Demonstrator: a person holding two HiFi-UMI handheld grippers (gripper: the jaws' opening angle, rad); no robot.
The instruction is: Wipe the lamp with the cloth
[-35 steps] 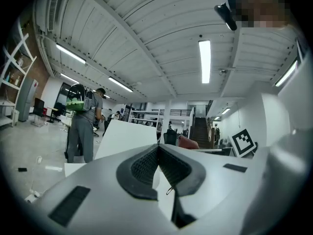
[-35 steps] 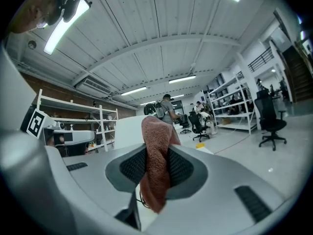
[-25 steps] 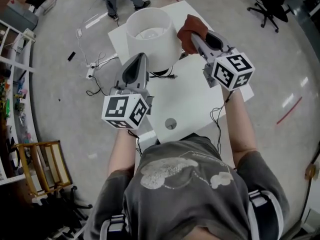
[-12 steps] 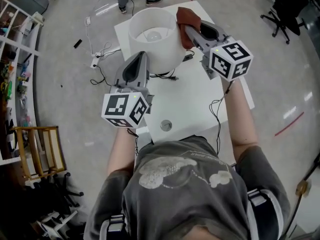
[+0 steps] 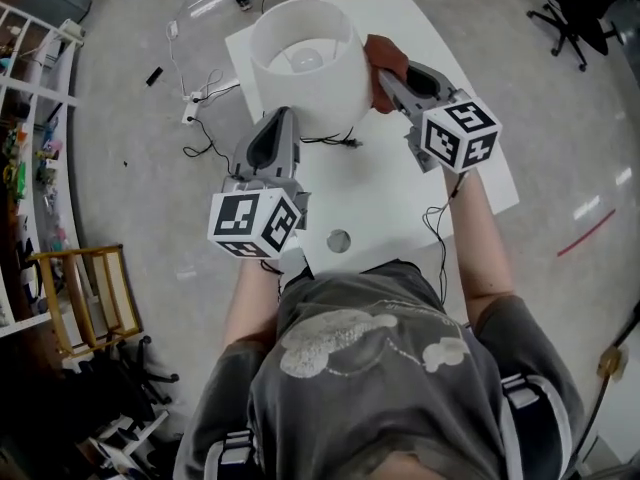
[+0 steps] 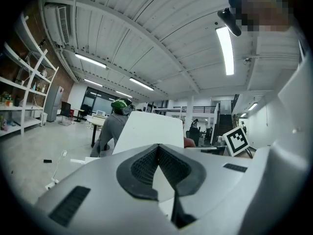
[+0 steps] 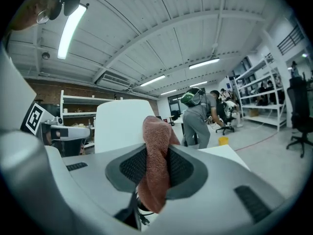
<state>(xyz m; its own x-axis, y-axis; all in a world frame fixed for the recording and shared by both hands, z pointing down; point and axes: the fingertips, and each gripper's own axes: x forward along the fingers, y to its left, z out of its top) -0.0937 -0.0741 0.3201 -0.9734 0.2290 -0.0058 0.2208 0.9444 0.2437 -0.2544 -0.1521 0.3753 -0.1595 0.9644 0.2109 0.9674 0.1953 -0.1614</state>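
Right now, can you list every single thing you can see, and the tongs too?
Lamp: one, white shade, on the far part of the table.
Cloth: one, reddish-brown, right beside the shade's right side.
Table: one, white, in front of the person.
Cable: black, on the table under the lamp; more trails on the floor to the left.
Office chair: one, black, on the floor far right.
Wooden frame: one, light brown, on the floor at left.
Another person: one, grey clothes, standing beyond the table.
Left tongs: grey, shut, empty, at the shade's near side.
Right tongs: grey, shut on the cloth.
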